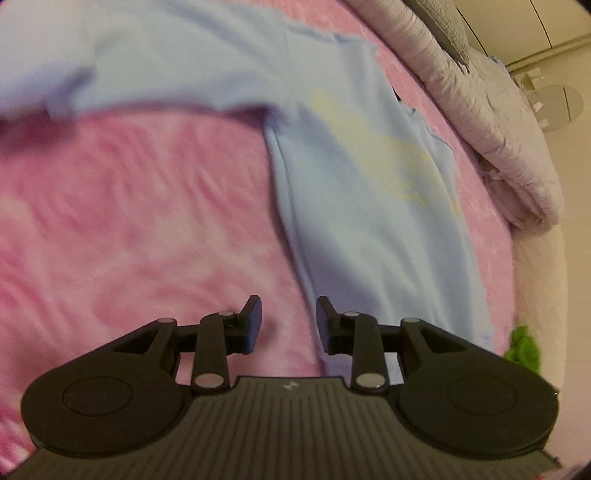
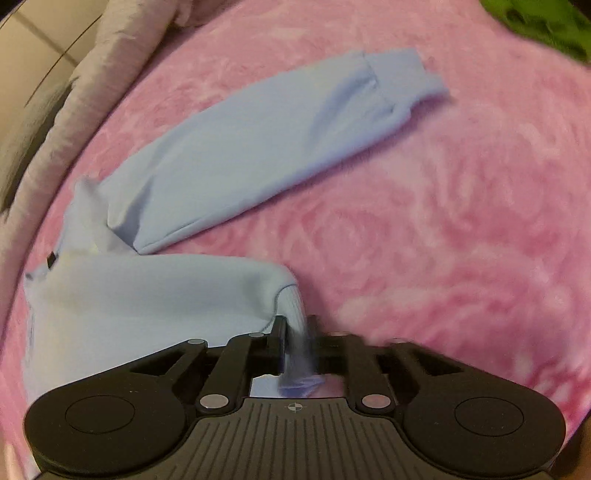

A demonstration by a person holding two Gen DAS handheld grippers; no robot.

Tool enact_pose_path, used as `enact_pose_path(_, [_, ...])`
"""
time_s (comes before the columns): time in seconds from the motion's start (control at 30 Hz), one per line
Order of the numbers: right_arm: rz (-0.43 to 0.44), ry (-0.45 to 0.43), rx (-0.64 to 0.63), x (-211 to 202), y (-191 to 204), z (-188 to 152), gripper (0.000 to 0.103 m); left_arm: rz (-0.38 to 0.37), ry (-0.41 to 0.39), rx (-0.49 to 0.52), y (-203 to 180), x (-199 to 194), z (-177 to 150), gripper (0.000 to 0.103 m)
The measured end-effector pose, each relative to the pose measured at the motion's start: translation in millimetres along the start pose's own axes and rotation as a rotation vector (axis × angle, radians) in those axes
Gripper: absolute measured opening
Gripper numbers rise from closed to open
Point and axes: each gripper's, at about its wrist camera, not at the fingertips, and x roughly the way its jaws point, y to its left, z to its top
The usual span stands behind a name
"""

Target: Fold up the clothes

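A light blue long-sleeved sweatshirt (image 1: 369, 177) with a faint yellow print lies spread on a pink fleece blanket (image 1: 129, 221). One sleeve stretches to the upper left in the left wrist view. My left gripper (image 1: 289, 325) is open, just above the blanket at the sweatshirt's lower left edge, with nothing between its fingers. In the right wrist view the other sleeve (image 2: 258, 136) lies flat across the blanket (image 2: 443, 240). My right gripper (image 2: 297, 328) is shut on the ribbed hem (image 2: 293, 306) of the blue sweatshirt, lifting that corner off the blanket.
A rolled pale grey quilt (image 1: 491, 122) borders the blanket on the far side, seen too as the quilt (image 2: 74, 96) at the left. A bright green garment (image 1: 522, 347) lies by the bed edge; the green garment (image 2: 543, 22) shows top right.
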Motion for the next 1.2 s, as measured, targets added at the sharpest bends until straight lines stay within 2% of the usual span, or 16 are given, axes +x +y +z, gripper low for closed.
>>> enact_pose_path(0.03, [0.031,0.01,0.022,0.4,-3.9,-1.9,0.06,-0.019,0.02,-0.03,0.0,6.3,-5.5,0.028])
enact_pose_path(0.07, [0.052,0.019,0.035,0.2,-6.6,-4.3,0.062,-0.038,0.04,-0.061,0.0,12.6,-11.1,0.028])
enact_pose_path(0.2, [0.093,0.021,0.044,-5.0,-16.6,-8.1,0.062,-0.099,0.071,-0.233,5.5,34.8,-37.9,0.03])
enact_pose_path(0.33, [0.13,0.007,0.096,-2.2,-22.0,-1.3,0.062,-0.219,0.026,-0.503,17.3,56.1,-62.6,0.031])
enact_pose_path(0.4, [0.145,-0.002,0.11,-0.7,-22.8,2.4,0.061,-0.289,-0.011,-0.607,22.6,62.6,-72.6,0.022])
enact_pose_path(0.43, [0.152,-0.006,0.117,0.1,-23.2,4.3,0.054,-0.305,-0.044,-0.616,22.1,61.9,-75.1,0.01])
enact_pose_path(0.47, [0.16,-0.01,0.124,0.9,-23.6,6.2,0.038,-0.299,-0.088,-0.577,18.0,56.3,-74.2,0.008])
enact_pose_path(0.5, [0.154,-0.007,0.109,0.5,-21.5,7.1,0.011,-0.286,-0.121,-0.513,12.9,45.3,-70.3,0.007])
enact_pose_path(0.63, [0.136,0.018,-0.019,-18.5,-6.1,-1.2,0.009,-0.246,-0.244,-0.306,1.3,-15.1,-52.3,0.005])
enact_pose_path(0.7, [0.155,0.058,-0.056,-32.6,-2.6,-15.1,0.009,-0.181,-0.288,-0.223,5.9,-59.6,-44.3,0.005])
enact_pose_path(0.77, [0.183,0.125,-0.084,-43.8,0.9,-35.4,0.008,-0.06,-0.322,-0.095,7.4,-104.7,-44.7,0.005])
enact_pose_path(0.87, [0.206,0.269,-0.125,-47.3,4.0,-71.8,0.009,0.159,-0.296,0.116,3.0,-134.7,-52.9,0.007])
enact_pose_path(1.0, [0.076,0.428,-0.231,-26.8,3.4,-108.0,0.011,0.261,-0.158,0.029,35.7,-117.3,-66.5,0.008])
enact_pose_path(1.1, [0.093,0.388,-0.191,-28.1,-4.9,-104.0,0.011,0.261,-0.145,-0.039,61.0,-112.7,-79.1,0.015])
enact_pose_path(1.17, [0.107,0.336,-0.185,-31.3,-6.4,-94.8,0.023,0.236,-0.17,-0.08,71.6,-113.0,-82.0,0.019])
enact_pose_path(1.2, [0.114,0.309,-0.187,-32.5,-6.0,-90.0,0.036,0.223,-0.186,-0.099,76.6,-112.8,-82.6,0.02])
